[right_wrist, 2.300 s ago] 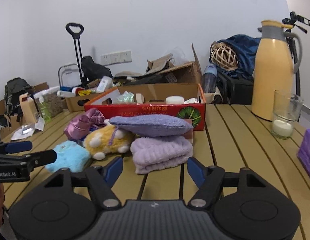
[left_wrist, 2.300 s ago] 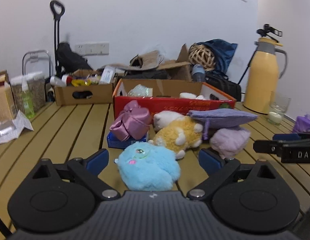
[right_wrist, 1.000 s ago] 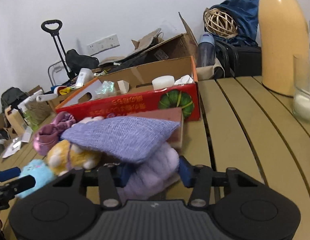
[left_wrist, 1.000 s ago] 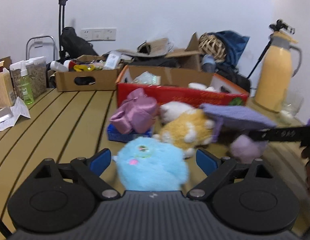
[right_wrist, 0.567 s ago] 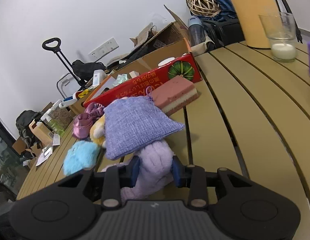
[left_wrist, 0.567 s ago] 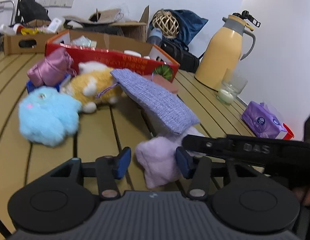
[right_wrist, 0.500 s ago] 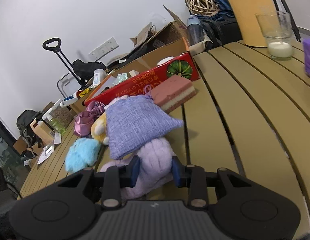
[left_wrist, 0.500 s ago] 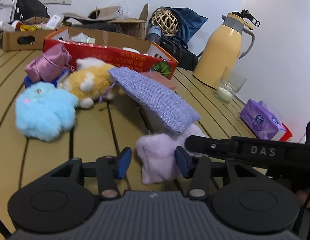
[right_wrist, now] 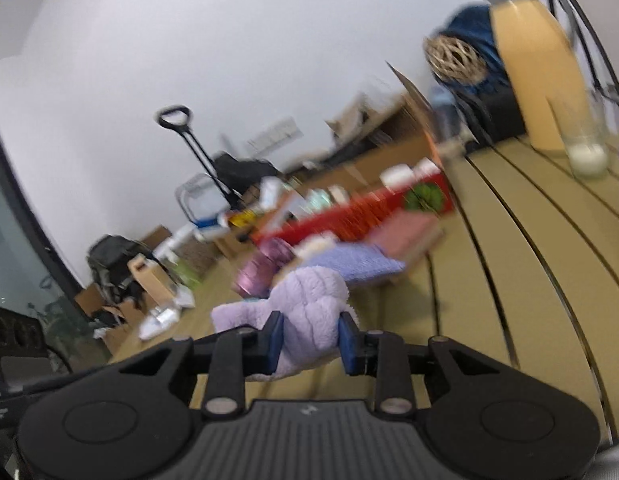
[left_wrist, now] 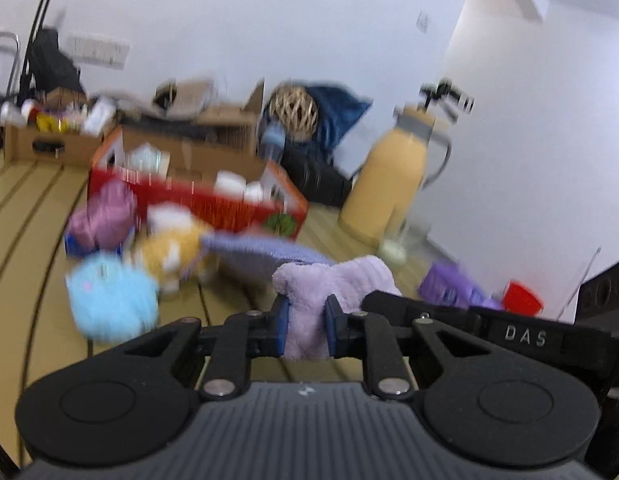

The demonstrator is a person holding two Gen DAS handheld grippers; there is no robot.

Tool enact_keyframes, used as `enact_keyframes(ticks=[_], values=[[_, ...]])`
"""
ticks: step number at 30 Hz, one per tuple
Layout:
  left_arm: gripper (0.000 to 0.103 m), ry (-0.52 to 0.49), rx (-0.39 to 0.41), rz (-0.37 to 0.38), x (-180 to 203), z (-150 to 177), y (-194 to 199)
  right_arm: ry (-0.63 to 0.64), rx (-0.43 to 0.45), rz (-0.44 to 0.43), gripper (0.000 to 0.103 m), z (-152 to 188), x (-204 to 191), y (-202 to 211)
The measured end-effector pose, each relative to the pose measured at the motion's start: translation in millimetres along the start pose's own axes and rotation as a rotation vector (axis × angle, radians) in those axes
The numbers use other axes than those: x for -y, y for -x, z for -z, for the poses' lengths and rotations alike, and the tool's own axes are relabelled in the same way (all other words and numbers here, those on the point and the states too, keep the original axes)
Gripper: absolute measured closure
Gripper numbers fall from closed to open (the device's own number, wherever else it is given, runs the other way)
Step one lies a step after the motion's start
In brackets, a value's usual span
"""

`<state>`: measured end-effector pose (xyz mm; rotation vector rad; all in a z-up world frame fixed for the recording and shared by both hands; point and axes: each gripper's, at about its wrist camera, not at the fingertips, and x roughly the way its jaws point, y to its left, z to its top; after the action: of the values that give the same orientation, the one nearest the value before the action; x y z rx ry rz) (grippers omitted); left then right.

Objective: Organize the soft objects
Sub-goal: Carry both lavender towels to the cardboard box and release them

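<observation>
Both my left jaws [left_wrist: 305, 326] and right jaws [right_wrist: 311, 338] are closing on the fluffy purple towel [left_wrist: 333, 284] — near me, above the counter [right_wrist: 509, 240]. I should squeeze gently and lift evenly.

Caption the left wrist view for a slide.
Left gripper closing on a lilac fleece cloth, the right gripper pinching its other end, above a slatted table of plush toys.

Towel [left_wrist: 333, 280] between both tongs; pouch [left_wrist: 265, 252] behind, before box [left_wrist: 197, 200].
</observation>
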<state>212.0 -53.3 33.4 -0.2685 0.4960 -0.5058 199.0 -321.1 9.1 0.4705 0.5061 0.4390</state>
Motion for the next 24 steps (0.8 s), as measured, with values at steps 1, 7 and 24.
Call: enact_keyframes(ticks=[1, 7, 24], values=[[0.084, 0.003, 0.025, 0.008, 0, -9, 4, 0.012, 0.018, -0.009, 0.075, -7, -6, 2], [0.084, -0.034, 0.158, 0.06, -8, -84, -4, 0.118, 0.136, -0.057, 0.076, -73, -44, -5], [0.084, 0.147, -0.263, -0.21, -190, -220, -337, -0.147, -0.216, 0.141, 0.076, -236, 63, -365]])
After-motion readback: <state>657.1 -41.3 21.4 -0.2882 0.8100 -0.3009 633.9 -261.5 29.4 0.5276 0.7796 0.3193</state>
